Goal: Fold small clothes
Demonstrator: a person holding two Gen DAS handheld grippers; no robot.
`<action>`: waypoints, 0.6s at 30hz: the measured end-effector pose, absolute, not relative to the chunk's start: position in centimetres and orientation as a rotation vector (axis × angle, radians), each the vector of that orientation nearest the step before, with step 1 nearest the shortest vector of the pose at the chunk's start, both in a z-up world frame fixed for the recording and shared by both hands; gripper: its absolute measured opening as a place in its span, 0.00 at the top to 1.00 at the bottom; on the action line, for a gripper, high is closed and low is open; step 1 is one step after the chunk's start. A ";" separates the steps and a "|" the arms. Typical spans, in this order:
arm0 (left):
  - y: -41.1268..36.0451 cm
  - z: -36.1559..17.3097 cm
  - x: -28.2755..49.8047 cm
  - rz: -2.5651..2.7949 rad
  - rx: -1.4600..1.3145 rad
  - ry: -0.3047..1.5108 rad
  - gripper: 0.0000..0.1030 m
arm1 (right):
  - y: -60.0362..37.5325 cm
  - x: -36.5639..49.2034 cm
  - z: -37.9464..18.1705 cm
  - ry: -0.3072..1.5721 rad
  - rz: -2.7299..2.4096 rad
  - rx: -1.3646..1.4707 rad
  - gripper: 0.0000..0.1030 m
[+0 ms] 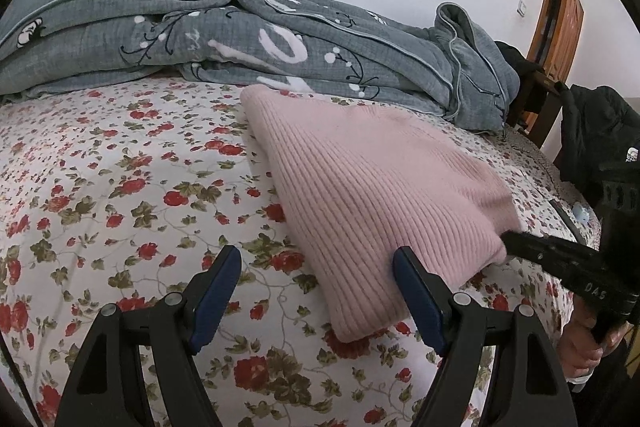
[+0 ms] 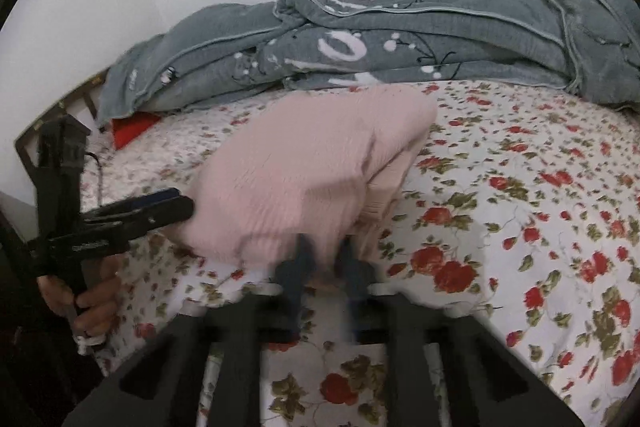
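The pink sweater [image 1: 372,183] lies folded on the flowered bedsheet [image 1: 120,187]. It looks soft, light and floppy, best taken by an edge. The right gripper [image 2: 326,259] pinches its near edge; the left gripper [image 1: 316,263] stands wide, empty.

Place: a bedroom in a home.
Bed: floral sheet [image 1: 120,187] with red roses fills the view.
Bedding: grey quilt [image 1: 200,39] heaped at 12 o'clock.
Door: wooden door [image 1: 560,15] at 2 o'clock.

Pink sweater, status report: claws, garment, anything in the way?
Left claw open, empty. Right claw shut on pink sweater edge. Sweater folded on floral sheet. Grey quilt behind, clear.
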State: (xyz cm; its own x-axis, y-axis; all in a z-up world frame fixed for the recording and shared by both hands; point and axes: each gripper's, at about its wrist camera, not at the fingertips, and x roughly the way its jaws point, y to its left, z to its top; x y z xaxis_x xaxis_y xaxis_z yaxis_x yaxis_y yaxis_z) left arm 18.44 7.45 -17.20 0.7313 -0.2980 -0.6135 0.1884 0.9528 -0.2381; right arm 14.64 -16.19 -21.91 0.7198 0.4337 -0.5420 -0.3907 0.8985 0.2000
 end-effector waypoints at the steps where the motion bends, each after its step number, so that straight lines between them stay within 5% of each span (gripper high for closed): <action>1: 7.5 -17.2 18.4 -0.269 -0.164 0.702 0.24 | -16.2 14.4 -21.8 0.600 0.456 0.074 0.93; 15: 7.5 -17.3 18.3 -0.280 -0.146 0.712 0.24 | -17.6 15.4 -22.5 0.614 0.400 0.038 0.93; 18: 7.6 -17.2 18.4 -0.280 -0.149 0.717 0.24 | -17.7 15.4 -22.6 0.617 0.384 0.021 0.79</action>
State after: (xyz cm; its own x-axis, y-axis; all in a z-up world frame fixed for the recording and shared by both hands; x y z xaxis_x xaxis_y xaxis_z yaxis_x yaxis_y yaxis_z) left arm 18.40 7.57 -17.21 0.7184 -0.3027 -0.6263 0.2011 0.9523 -0.2296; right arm 15.38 -17.75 -22.55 0.7475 0.3577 -0.5598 -0.3452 0.9291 0.1327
